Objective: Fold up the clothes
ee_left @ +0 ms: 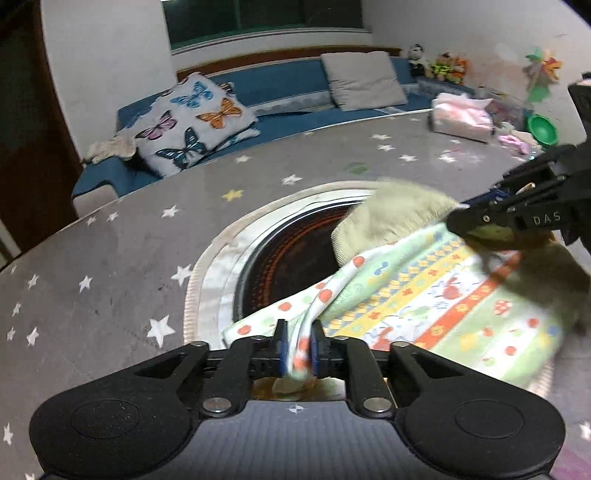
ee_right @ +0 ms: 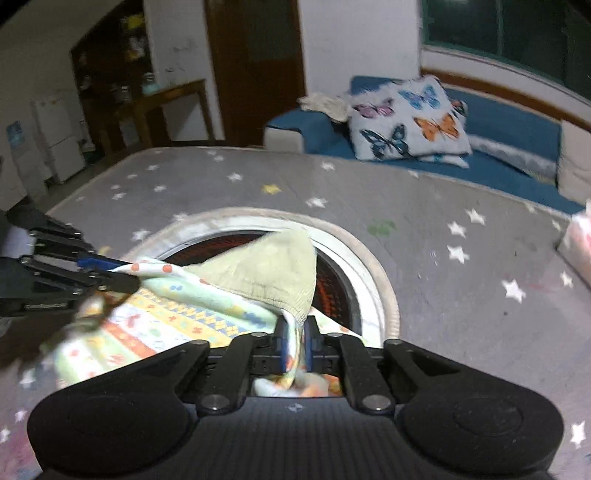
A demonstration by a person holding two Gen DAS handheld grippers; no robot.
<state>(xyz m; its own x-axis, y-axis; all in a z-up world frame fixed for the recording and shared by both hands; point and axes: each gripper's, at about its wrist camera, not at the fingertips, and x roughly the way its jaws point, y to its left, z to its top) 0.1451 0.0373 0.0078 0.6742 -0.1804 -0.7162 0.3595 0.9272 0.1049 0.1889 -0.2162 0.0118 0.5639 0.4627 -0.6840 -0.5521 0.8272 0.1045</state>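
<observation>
Dim indoor light, dark window [ee_left: 258, 18], motion blur on cloth [ee_left: 424, 295], strong fisheye bending at edges

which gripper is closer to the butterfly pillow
Left. The left gripper is on the garment's end toward the butterfly pillow; the right gripper is at the opposite end, farther away.

Garment [ee_left: 424, 295]: pale green, yellow, orange, white bands, red dots; lining beige. Table cover [ee_left: 110, 258]: grey, white stars, one yellow. Sofa [ee_right: 509, 129]: blue. Cushion [ee_left: 188, 122]: white, coloured butterflies. Gripper pads [ee_left: 282, 347]: blue.
</observation>
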